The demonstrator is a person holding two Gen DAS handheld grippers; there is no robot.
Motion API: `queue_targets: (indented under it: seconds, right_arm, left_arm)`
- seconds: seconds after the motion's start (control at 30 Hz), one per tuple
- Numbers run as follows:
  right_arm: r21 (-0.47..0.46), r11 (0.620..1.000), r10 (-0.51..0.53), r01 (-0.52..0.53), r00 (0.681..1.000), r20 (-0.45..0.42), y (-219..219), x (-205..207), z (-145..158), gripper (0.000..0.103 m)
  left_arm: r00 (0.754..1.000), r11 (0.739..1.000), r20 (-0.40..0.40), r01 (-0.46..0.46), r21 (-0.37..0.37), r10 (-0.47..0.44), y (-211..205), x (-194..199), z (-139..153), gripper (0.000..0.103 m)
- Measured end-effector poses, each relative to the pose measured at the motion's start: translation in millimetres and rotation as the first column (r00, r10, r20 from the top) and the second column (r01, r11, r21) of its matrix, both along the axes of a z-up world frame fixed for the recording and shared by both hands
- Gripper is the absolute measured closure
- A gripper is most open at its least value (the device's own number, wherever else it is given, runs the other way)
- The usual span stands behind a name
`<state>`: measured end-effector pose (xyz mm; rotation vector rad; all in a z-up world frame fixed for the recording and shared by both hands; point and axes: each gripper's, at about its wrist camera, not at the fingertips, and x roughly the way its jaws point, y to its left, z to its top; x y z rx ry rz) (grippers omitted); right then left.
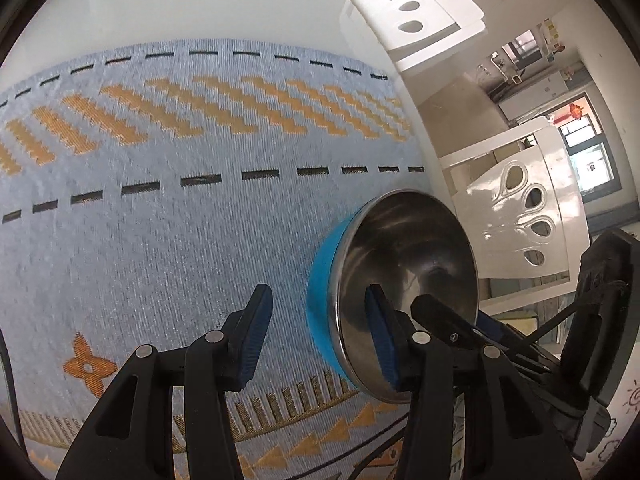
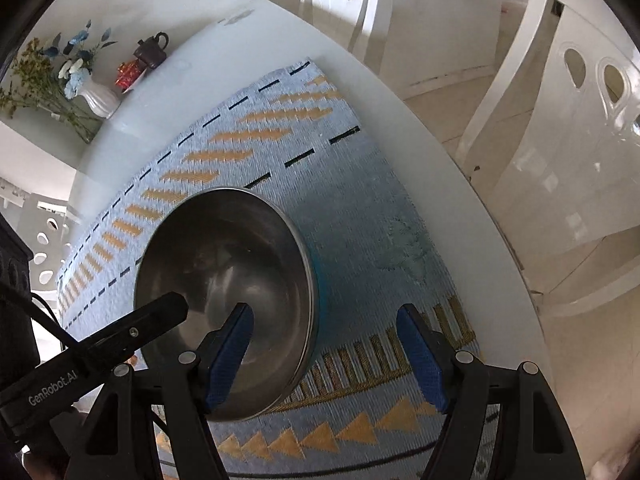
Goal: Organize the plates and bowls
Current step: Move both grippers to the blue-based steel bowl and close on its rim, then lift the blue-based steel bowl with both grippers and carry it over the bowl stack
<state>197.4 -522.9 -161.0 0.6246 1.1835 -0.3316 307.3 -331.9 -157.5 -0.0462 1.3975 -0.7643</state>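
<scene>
Your bowl (image 1: pixel 404 292) hides much of itself: in the left view you see only its steel inside and a strip of blue outer wall, and whether it touches the mat (image 1: pixel 160 208) is unclear. It sits at the near right part of the mat on the white worktop (image 2: pixel 432 128). Your left gripper (image 1: pixel 318 332) has fingers (image 1: pixel 252 340) spread, one pad inside the bowl, rim between them, not pinching. Your right gripper (image 2: pixel 324 356) is likewise spread, its left pad inside the bowl (image 2: pixel 224 276), the other over the mat. A vase (image 2: pixel 98 98) and teapot (image 2: pixel 152 50) stand far back.
</scene>
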Motion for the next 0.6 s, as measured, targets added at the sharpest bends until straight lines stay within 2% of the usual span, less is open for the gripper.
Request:
queue_targets:
  seconds: [0.1,0.3,0.37,0.47,0.5,0.53,0.6]
  right_arm:
    - [0.011,1.000,0.014,-0.014,1.000,0.002,1,1,-4,0.043]
    - [0.026,0.999,0.018,-0.017,1.000,-0.003,2,-2,-13,0.051]
    - [0.021,1.000,0.022,-0.022,1.000,0.001,3,-2,-13,0.055]
    - [0.014,0.999,0.032,-0.032,0.999,0.018,4,-4,-14,0.068]
    - [0.025,0.999,0.038,-0.038,0.999,0.035,5,-5,-13,0.079]
    - [0.030,0.999,0.040,-0.041,0.998,0.038,7,-4,-12,0.083]
    - [0.014,0.999,0.049,-0.050,0.998,0.047,9,-5,-7,0.083]
  left_arm:
    - [1.000,1.000,-0.003,-0.003,-0.004,0.003,-1,0,-2,0.060]
    - [1.000,1.000,0.003,0.012,-0.010,-0.012,-2,-5,-3,0.063]
    - [1.000,1.000,0.020,0.021,-0.013,-0.021,-4,-7,0,0.071]
    - [0.999,1.000,0.044,0.030,-0.001,-0.030,-7,-9,2,0.084]
    - [0.998,0.999,0.056,0.037,0.000,-0.037,-8,-9,3,0.085]
    - [0.996,0.999,0.079,0.042,0.009,-0.043,-8,-11,6,0.087]
    - [0.992,0.998,0.116,0.055,0.018,-0.056,-7,-14,12,0.088]
